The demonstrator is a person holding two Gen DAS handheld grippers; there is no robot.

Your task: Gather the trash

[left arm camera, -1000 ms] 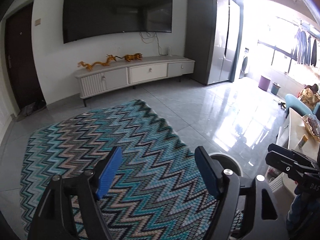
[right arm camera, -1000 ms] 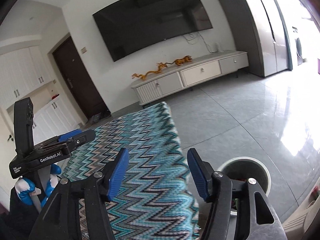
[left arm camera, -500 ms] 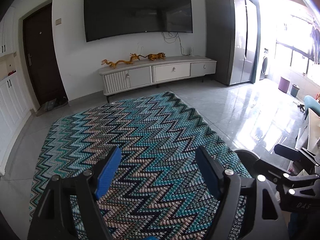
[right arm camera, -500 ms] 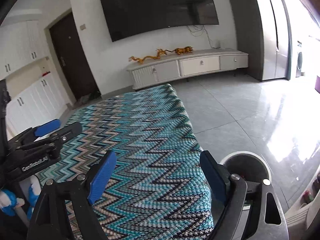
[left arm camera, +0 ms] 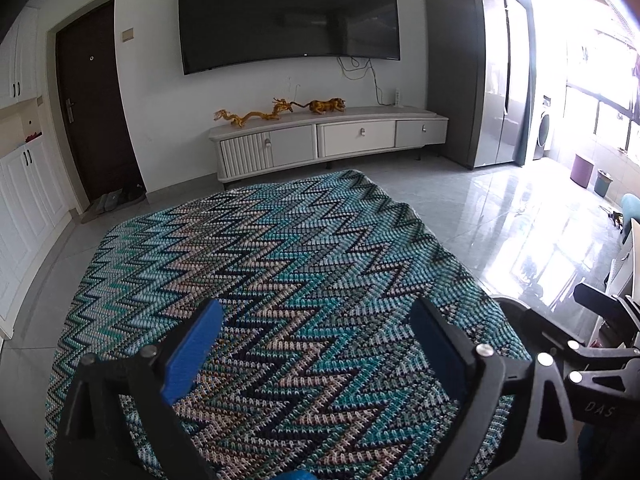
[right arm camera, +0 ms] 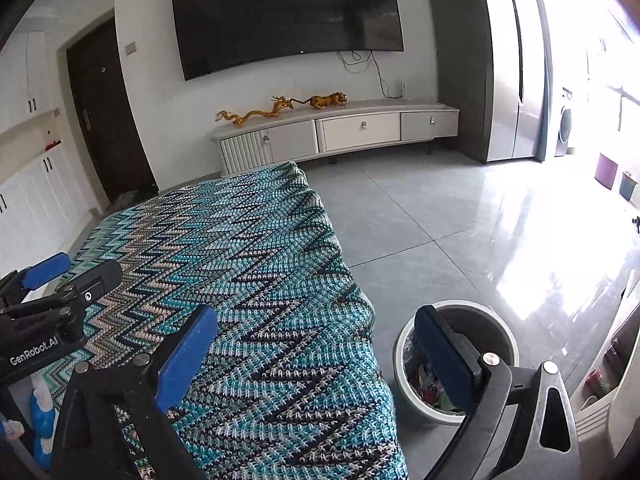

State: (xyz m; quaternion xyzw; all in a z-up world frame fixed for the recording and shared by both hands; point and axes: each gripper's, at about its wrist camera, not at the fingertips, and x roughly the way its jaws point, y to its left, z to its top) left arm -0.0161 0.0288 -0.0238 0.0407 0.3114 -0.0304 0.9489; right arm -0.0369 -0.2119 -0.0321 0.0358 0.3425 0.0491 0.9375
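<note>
Both the left gripper (left arm camera: 316, 344) and right gripper (right arm camera: 316, 348) hover wide apart and empty above the zigzag cloth (right arm camera: 256, 280), wrappers already lying in the bin (right arm camera: 404, 360) just beside it, no further trash visible.

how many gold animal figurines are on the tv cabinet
2: a long dragon toward the left end of the TV cabinet top, and a tiger just right of it, near the middle. None seems hidden.
</note>
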